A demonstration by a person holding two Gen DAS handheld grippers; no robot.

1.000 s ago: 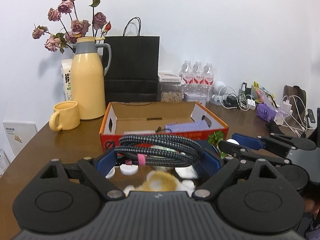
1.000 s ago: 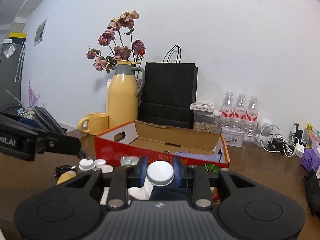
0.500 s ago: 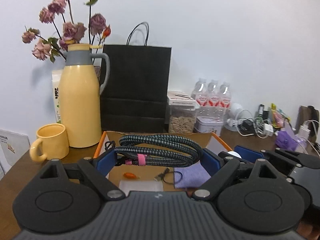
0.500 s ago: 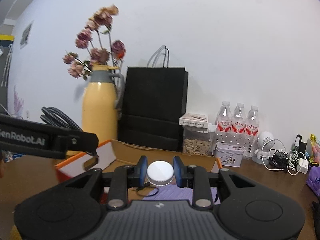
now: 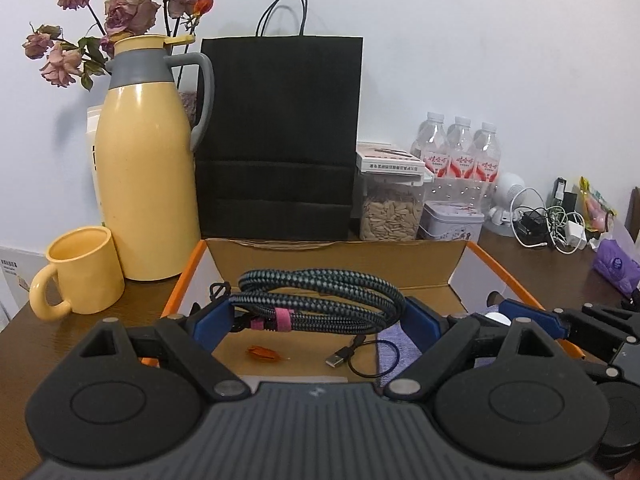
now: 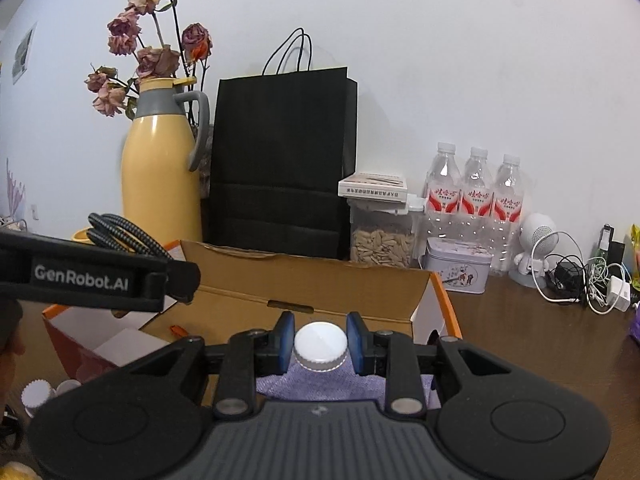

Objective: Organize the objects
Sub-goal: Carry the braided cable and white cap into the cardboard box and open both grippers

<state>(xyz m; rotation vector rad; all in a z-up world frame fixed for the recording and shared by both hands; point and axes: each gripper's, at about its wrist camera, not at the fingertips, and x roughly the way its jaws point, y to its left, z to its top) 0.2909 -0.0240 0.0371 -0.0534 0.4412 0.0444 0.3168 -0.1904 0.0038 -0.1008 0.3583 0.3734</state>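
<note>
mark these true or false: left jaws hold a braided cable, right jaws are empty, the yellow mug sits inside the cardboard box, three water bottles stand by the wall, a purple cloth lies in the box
1. The left gripper holds a coiled braided cable. True.
2. The right gripper is empty. False: it is shut on a white-capped bottle.
3. The yellow mug sits inside the cardboard box. False: it stands on the table beside the box.
4. Three water bottles stand by the wall. True.
5. A purple cloth lies in the box. True.
</note>
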